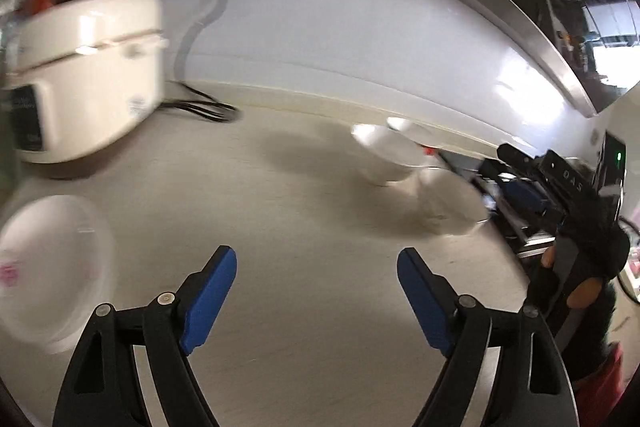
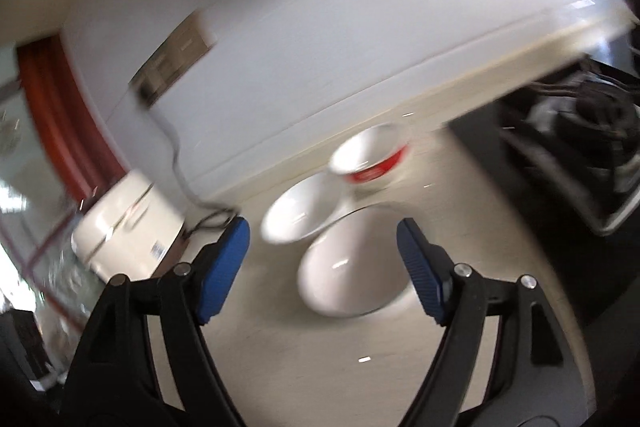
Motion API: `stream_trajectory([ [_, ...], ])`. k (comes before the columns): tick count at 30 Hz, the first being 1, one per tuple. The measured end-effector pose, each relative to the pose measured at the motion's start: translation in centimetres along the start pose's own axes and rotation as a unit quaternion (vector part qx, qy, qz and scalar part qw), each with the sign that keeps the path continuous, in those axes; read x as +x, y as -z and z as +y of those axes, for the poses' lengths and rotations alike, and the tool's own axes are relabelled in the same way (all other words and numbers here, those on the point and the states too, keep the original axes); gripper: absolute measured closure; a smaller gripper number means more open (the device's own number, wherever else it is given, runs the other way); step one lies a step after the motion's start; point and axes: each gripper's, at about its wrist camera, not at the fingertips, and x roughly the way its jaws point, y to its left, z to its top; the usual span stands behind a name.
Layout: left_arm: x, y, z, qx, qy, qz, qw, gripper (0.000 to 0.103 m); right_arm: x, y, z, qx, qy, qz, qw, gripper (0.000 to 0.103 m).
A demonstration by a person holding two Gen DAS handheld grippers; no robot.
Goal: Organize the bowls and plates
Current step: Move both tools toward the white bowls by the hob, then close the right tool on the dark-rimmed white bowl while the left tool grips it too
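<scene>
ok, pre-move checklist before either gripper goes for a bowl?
1. Left gripper empty, jaws apart: ok.
2. Right gripper empty, jaws apart: ok.
3. Nearest white bowl ahead of right gripper, untouched: ok.
4. Red-banded bowl upright: cannot tell, blurred.
5. White dish clear of left gripper: ok.
6. Rice cooker and cord away from the bowls: ok.

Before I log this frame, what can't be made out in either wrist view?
- Left wrist view: pink marking on the white round plate, smeared by motion blur and cut off by the left edge.
- Left wrist view: the white bowls run together; their count is unclear.
- Right wrist view: print on the red-banded white bowl, blurred.
- Both views: label text on the cream rice cooker, blurred and too small.
</scene>
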Motion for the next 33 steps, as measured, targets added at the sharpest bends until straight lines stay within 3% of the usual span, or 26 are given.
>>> stream_trajectory([
  [4, 4.4, -1.9, -2.5, -0.044, 0.042, 0.048, 0.9970, 0.020, 0.1, -1.1, -2.3, 0.001, 0.025, 0.035, 0.999, 0.024],
  [9, 8.4, -3.9, -5.7, -0.075, 0.066, 0.068, 0.9926, 0.020, 0.8, -0.8, -2.5, -0.030, 0.046, 0.070, 0.996, 0.024],
  [19, 14.5, -4.7, -7.4, -0.126, 0.029, 0.095, 0.9870, 0.020, 3.7, 0.2, -5.1, 0.013, 0.034, 0.121, 0.992, 0.025],
  [21, 15.3, -4.4, -7.5, -0.129, 0.022, 0.098, 0.9866, 0.020, 4.6, 0.3, -5.1, 0.017, 0.031, 0.132, 0.991, 0.029],
  [23, 15.8, -4.0, -7.7, -0.121, 0.019, 0.092, 0.9882, 0.026, 5.5, 0.6, -4.9, 0.012, 0.030, 0.148, 0.988, 0.042],
  [25, 16.0, -3.7, -8.3, -0.098, 0.002, 0.085, 0.9915, 0.051, 6.4, 1.0, -4.7, 0.001, 0.045, 0.167, 0.985, 0.057],
  [26, 16.1, -3.6, -8.6, -0.088, 0.011, 0.081, 0.9928, 0.056, 6.8, 1.3, -4.8, 0.003, 0.048, 0.177, 0.983, 0.062],
  [28, 15.8, -3.5, -9.3, -0.066, 0.021, 0.067, 0.9953, 0.074, 7.1, 1.6, -5.0, 0.021, 0.022, 0.183, 0.983, 0.070],
  [30, 15.4, -3.4, -9.9, -0.047, 0.015, 0.056, 0.9972, 0.086, 7.1, 1.8, -5.0, 0.021, 0.022, 0.179, 0.983, 0.072],
  [33, 15.0, -3.3, -10.2, -0.033, 0.005, 0.048, 0.9983, 0.091, 7.0, 2.0, -5.0, 0.018, 0.027, 0.172, 0.985, 0.081],
])
